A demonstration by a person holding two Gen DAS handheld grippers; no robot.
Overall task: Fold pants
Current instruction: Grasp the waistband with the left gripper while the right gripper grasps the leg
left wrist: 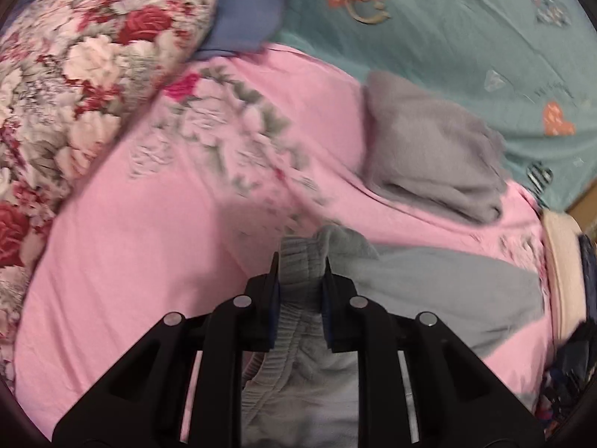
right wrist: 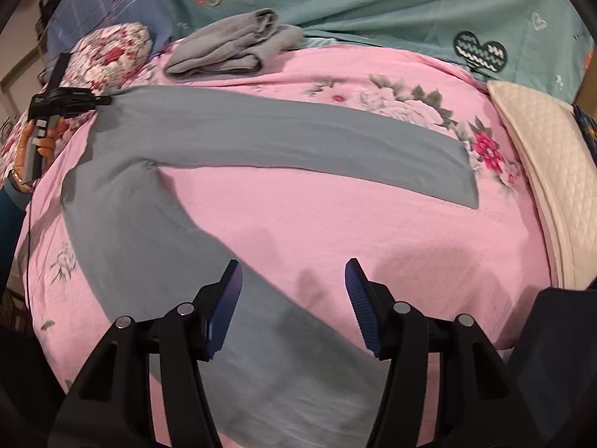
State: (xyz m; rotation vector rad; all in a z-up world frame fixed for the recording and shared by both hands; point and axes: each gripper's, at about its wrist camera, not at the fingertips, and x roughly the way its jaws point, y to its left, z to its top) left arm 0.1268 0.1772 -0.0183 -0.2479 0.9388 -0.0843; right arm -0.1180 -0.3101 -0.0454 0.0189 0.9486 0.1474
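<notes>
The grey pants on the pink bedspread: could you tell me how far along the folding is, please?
Done: the grey pants lie spread on the pink bedspread, legs apart. In hand: the left tool is shut on the waistband; the right tool hovers open above the near leg. Left: every fold. Another grey garment sits already folded farther back.

No legible text, brand, number or label in either view. Teal sheet [left wrist: 466,37] far ahead of tool carries faint script-like marks, upper right in left wrist view, too blurred to read. Same teal sheet [right wrist: 354,3] in right wrist view shows only heart motifs, no readable lettering. Black device [right wrist: 63,100] far left of tool bears small pale marking, too small to read.
</notes>
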